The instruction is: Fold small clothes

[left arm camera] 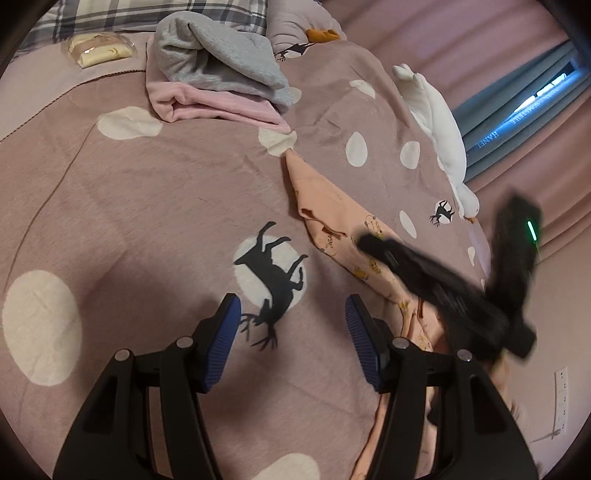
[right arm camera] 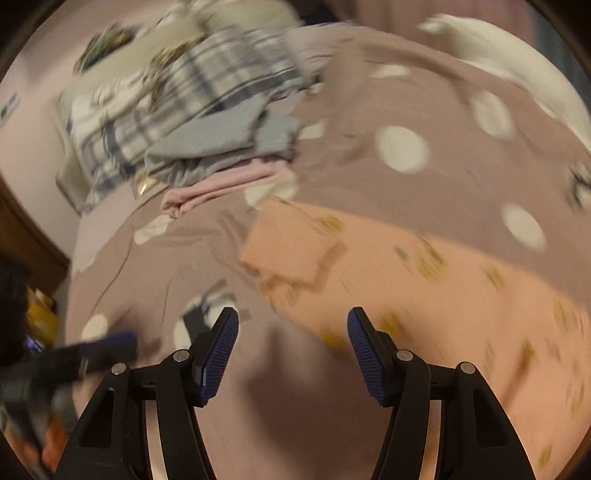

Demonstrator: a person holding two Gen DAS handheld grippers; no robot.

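A peach garment (left arm camera: 332, 229) printed with small animals lies spread on the mauve spotted bedspread (left arm camera: 147, 203). In the right wrist view it stretches from the middle to the right edge, and the peach garment (right arm camera: 424, 280) has one corner folded over. My left gripper (left arm camera: 291, 325) hangs open over the deer print, left of the garment, with nothing between its blue pads. My right gripper (right arm camera: 293, 332) is also open and empty, just off the garment's near edge. The right wrist picture is smeared by motion. In the left wrist view the right tool shows as a black blur (left arm camera: 443, 291) over the garment.
A folded grey piece on a pink one (left arm camera: 221, 74) sits at the far side of the bed. Behind it lie a plaid pillow (left arm camera: 147, 14) and a wrapped packet (left arm camera: 99, 48). A white plush goose (left arm camera: 436, 122) lies along the right edge, by the pink curtains (left arm camera: 461, 44).
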